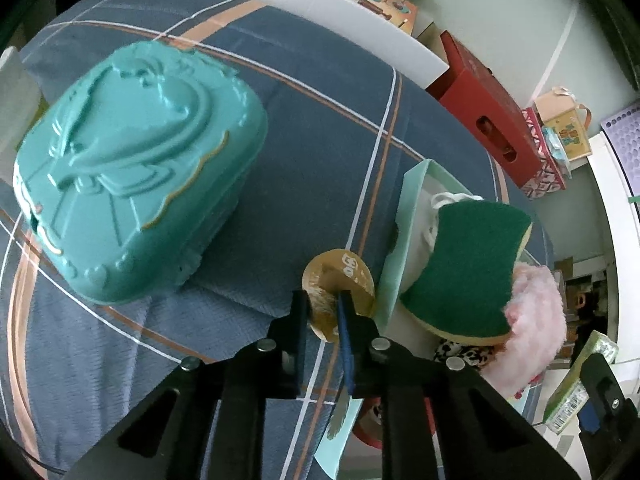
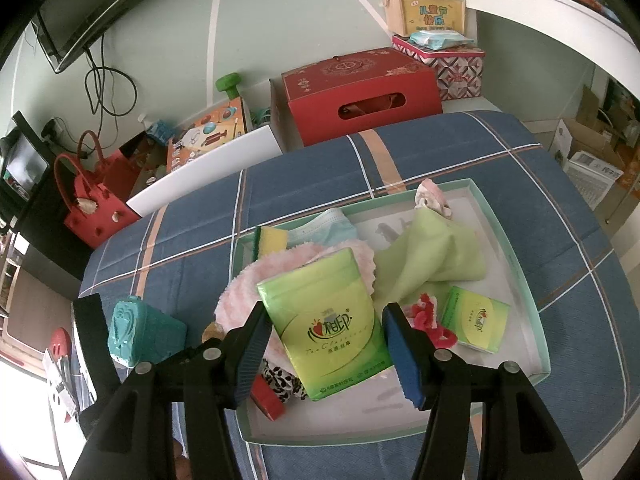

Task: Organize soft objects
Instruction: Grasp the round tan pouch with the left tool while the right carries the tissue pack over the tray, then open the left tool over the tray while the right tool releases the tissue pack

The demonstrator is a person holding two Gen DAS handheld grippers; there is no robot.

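Hand-held gripper pair working over the tray (image 2: 524,280) on the plaid bed cover (image 1: 320,128).
Right hand-held gripper (image 2: 326,346) pinching a soft, crushable green tissue pack (image 2: 324,320) by its edges above the tray; left hand-held gripper (image 1: 323,312) clamping shut on a small, light brown round item (image 1: 344,276) just beside the tray.

Red gift box (image 2: 360,100) and red handbag (image 2: 96,208) beyond the bed
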